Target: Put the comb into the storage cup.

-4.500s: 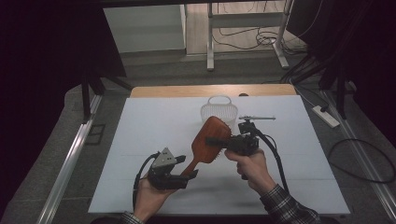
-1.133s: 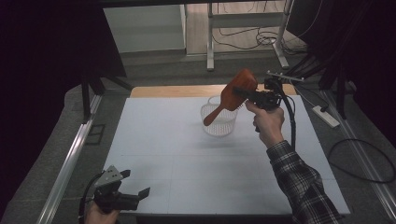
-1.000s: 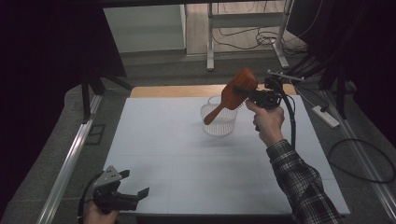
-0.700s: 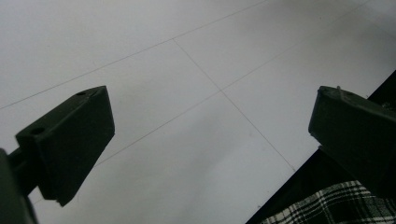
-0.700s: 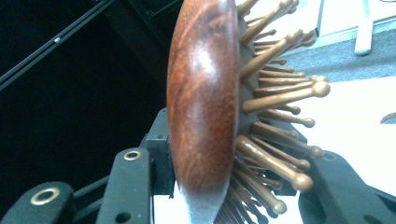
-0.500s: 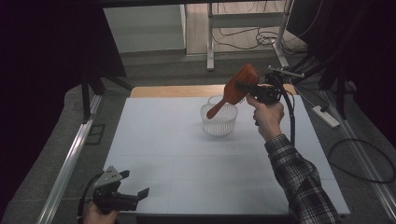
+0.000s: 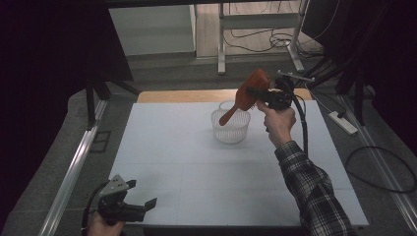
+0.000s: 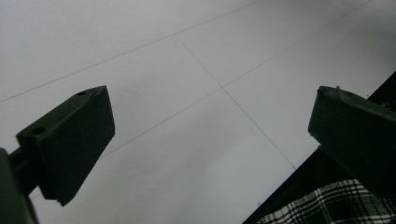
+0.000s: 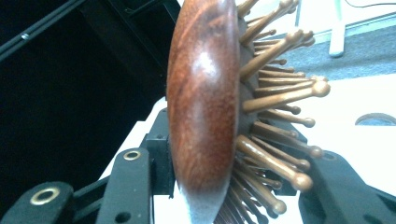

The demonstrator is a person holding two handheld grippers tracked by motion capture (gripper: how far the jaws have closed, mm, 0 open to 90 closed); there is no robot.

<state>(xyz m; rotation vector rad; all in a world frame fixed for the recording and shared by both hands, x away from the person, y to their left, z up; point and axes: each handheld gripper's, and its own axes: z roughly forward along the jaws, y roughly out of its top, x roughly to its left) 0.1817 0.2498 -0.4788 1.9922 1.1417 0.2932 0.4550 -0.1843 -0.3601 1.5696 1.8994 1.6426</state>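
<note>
The left gripper (image 7: 140,206) idles wide open at the table's (image 7: 196,167) near edge; farther off the right gripper (image 7: 255,93) clamps the wooden hairbrush (image 7: 251,91) by its head, handle angled into the mesh basket (image 7: 231,129); the handle could snag the rim and tip it.

Hairbrush (image 7: 250,92) above basket (image 7: 230,126), basket far on table (image 7: 196,177)

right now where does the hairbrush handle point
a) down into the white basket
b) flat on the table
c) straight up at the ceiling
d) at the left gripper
a: the right gripper clamps the head of the wooden hairbrush, and the handle slants down into the white basket.
</note>
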